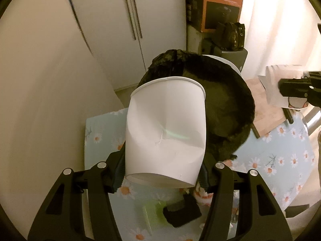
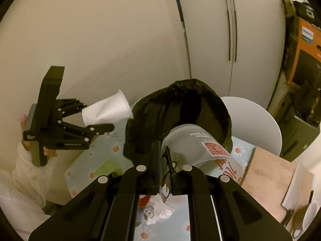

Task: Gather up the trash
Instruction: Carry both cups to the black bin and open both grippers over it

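Tools number two: left tool grips one paper cup, right tool one plastic cup.

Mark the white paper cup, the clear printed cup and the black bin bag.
white paper cup (image 1: 166,128): left wrist view, dented side wall.
clear printed cup (image 2: 202,150): right wrist view, side wall.
black bin bag (image 2: 180,104): right wrist view, near rim.

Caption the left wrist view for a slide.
Left gripper holds a dented white paper cup in front of a black-lined trash bin on a daisy-print tablecloth.
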Demonstrator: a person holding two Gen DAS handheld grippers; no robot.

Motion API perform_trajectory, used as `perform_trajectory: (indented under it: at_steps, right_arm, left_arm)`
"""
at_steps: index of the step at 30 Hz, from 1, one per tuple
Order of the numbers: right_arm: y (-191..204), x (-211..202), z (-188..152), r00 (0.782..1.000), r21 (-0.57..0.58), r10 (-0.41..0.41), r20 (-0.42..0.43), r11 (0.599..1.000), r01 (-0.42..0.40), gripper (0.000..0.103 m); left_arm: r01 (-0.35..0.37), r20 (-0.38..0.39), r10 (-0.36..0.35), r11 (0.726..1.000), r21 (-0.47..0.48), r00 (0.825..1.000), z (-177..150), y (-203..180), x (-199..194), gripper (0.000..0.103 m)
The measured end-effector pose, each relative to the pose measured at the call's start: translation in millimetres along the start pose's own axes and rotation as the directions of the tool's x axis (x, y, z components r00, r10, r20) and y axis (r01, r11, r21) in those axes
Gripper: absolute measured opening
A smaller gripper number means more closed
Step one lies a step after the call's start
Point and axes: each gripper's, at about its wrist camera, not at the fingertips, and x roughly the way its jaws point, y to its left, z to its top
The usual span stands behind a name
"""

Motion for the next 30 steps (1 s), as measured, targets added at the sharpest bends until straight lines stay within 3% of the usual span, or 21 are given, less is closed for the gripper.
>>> perform_trajectory:
  at_steps: [4,6,7,8,9,11,13,19,30]
  right_arm:
    - [-2.3,18.8,9.2,1.0,-0.025,-0.001,-0.015,1.0,0.0,0.009]
    - [-5.6,30.4,11.6,1.0,-0.036,0.006,-0.028,0.999,-0.007,0.013]
    - [-8.5,35.8,13.2,1.0,-0.037,-0.009,-0.028,0.999,0.008,0.028]
    - [-10.2,39.1,12.9,0.999,-0.035,-0.042,-0.027,0.999,0.041,0.039]
    - [-11.6,41.1,11.1,0.997,-0.031,-0.065,-0.033,0.997,0.064,0.059]
    - [-12.1,38.0,4.7,0.996,-0.023,-0.08,-0.029,0.997,0.079,0.065]
    - [-13.7,34.0,0.7,0.996,-0.016,-0.088,-0.034,0.996,0.088,0.074]
    - [-13.6,18.3,-17.7,0.99,0.013,-0.136,-0.032,0.991,0.137,0.083]
    - [13.6,-8.1,-37.1,0.983,-0.022,-0.184,-0.002,0.983,0.184,0.086]
  left_arm:
    - [0.057,0.001,-0.057,0.998,0.02,0.998,15.4,-2.4,18.8,0.061]
    - [0.062,0.01,-0.062,0.998,0.01,0.998,20.0,-0.8,25.3,0.077]
    - [0.061,0.018,-0.061,0.998,-0.002,0.998,21.9,0.9,27.8,0.087]
    - [0.063,0.031,-0.062,0.998,-0.011,0.998,22.7,2.2,28.0,0.087]
    - [0.068,0.04,-0.067,0.998,-0.013,0.997,22.5,2.7,27.1,0.088]
    - [0.079,0.052,-0.078,0.997,-0.014,0.996,20.5,2.4,24.3,0.097]
    - [0.07,0.059,-0.07,0.997,-0.009,0.996,14.9,0.5,20.1,0.097]
    - [0.047,0.039,-0.046,0.998,-0.03,0.998,-4.9,-1.2,12.4,0.097]
    - [-0.018,0.024,0.02,0.995,-0.094,1.0,-47.7,8.7,-17.1,0.097]
